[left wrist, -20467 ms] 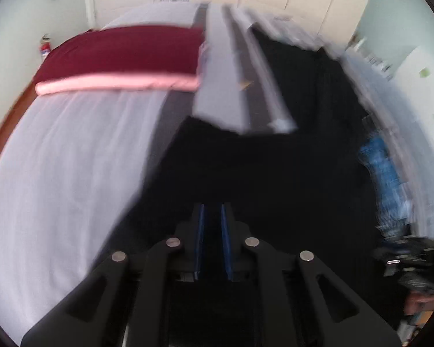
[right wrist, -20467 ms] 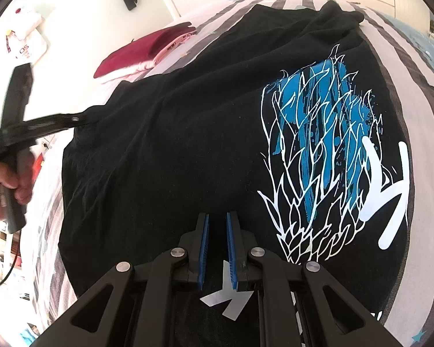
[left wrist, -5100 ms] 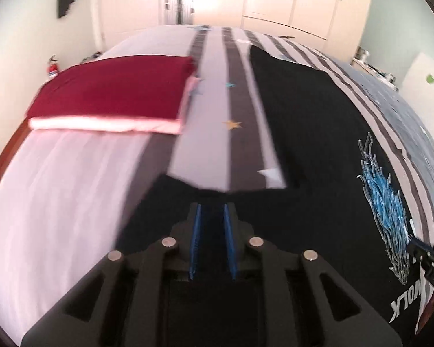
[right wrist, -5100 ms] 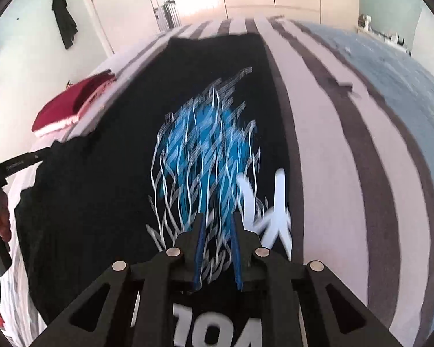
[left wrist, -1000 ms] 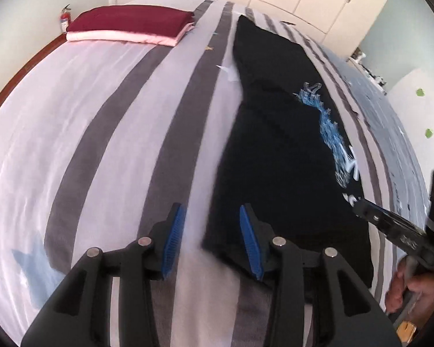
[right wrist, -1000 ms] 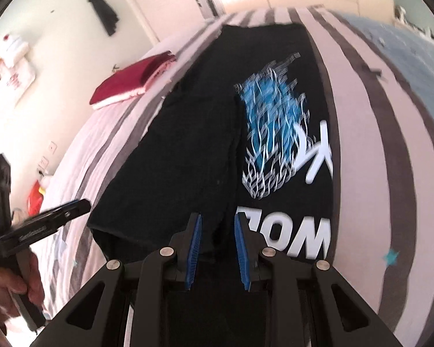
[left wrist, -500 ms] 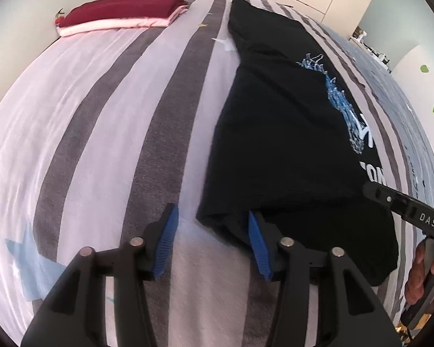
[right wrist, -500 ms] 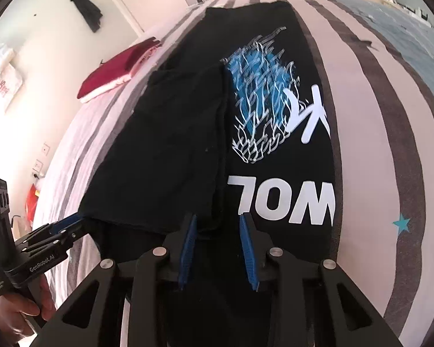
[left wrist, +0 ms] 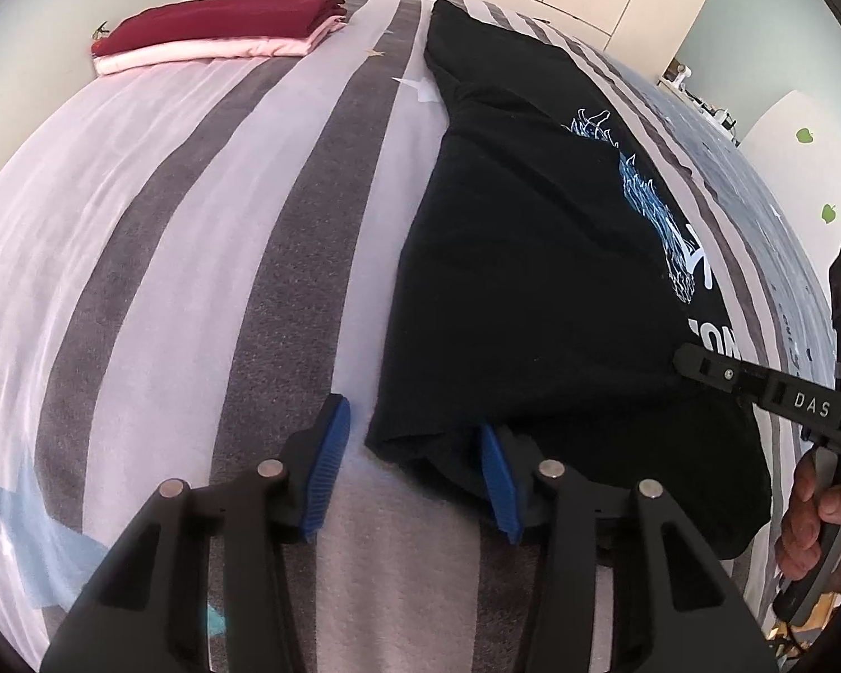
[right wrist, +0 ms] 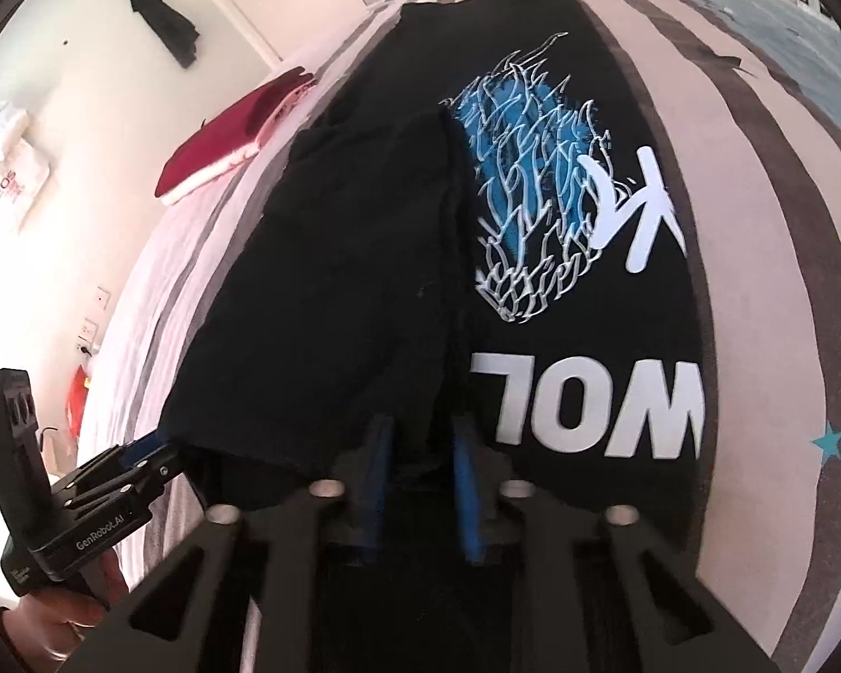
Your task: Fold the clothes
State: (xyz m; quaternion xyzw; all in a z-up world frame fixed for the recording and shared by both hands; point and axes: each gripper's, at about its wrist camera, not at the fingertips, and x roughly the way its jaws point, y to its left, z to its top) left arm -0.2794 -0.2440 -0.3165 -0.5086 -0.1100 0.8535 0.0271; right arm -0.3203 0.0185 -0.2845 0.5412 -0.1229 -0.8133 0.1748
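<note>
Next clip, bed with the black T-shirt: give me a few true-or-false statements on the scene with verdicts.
1. The black T-shirt has one side folded over its print. True.
2. A folded dark red garment lies on a pink one. True.
3. The bedspread is plain white. False: it has grey and white stripes.
4. The stack sits on top of the T-shirt. False: it lies apart, at the bed's far corner.
5. The left gripper straddles the T-shirt's near corner. True.

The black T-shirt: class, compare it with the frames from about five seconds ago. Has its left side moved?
Yes. The black T-shirt now has its left side folded over towards the blue print, leaving more striped bedspread bare beside the folded clothes.
</note>
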